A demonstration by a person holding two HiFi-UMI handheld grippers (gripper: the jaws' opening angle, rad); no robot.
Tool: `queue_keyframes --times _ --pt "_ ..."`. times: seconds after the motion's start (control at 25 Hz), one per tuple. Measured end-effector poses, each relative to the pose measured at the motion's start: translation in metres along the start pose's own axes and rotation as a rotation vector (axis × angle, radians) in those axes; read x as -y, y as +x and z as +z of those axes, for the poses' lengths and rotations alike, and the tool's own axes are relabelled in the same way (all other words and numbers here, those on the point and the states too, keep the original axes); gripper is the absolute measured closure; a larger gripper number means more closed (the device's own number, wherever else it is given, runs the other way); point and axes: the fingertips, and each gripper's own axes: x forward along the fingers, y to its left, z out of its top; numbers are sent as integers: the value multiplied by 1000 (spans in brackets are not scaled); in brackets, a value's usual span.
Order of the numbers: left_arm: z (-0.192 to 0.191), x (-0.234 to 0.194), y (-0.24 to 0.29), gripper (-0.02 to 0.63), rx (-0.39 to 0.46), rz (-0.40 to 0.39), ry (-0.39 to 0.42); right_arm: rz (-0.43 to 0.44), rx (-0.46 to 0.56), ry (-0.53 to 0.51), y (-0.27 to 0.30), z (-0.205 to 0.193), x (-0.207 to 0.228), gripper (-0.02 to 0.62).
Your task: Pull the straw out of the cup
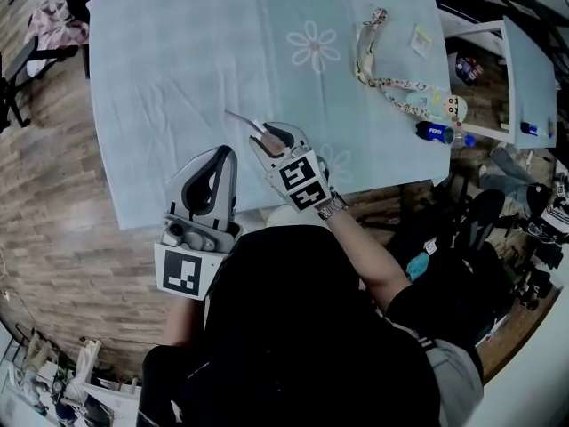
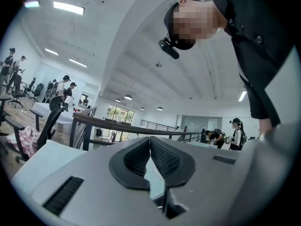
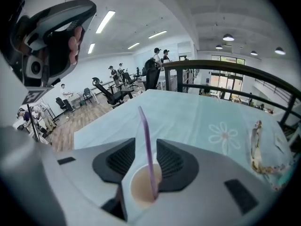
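Note:
A thin purple straw (image 3: 147, 149) stands in a small white cup (image 3: 137, 192) of light brown drink, seen in the right gripper view just below the jaws. My right gripper (image 3: 146, 142) is open; the straw rises between its pads with a gap on each side. In the head view the right gripper (image 1: 262, 132) is over the near middle of the table, the straw (image 1: 238, 117) sticks out up-left past its tips, and the cup is hidden under it. My left gripper (image 1: 228, 152) hovers at the table's near edge; its jaws (image 2: 150, 139) are shut on nothing.
A pale blue cloth with flower prints (image 1: 178, 52) covers the table. A patterned lanyard (image 1: 382, 78), a small card (image 1: 420, 38) and a blue bottle (image 1: 436, 132) lie at the far right. Office chairs and other tables stand around on the wooden floor.

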Motion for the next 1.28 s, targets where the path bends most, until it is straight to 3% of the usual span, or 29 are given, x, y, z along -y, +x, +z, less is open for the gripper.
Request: queue_keyframes --times 0.52,0.8,1.28 --pt "-14 -6 5 592 -14 37 -13 28 -68 -41 24 -15 5 454" --pt "-13 -6 4 592 -12 44 -12 18 -58 -15 25 -12 5 536" --pt "-9 -4 -7 592 -2 44 3 -28 -30 -20 18 -10 7 555"
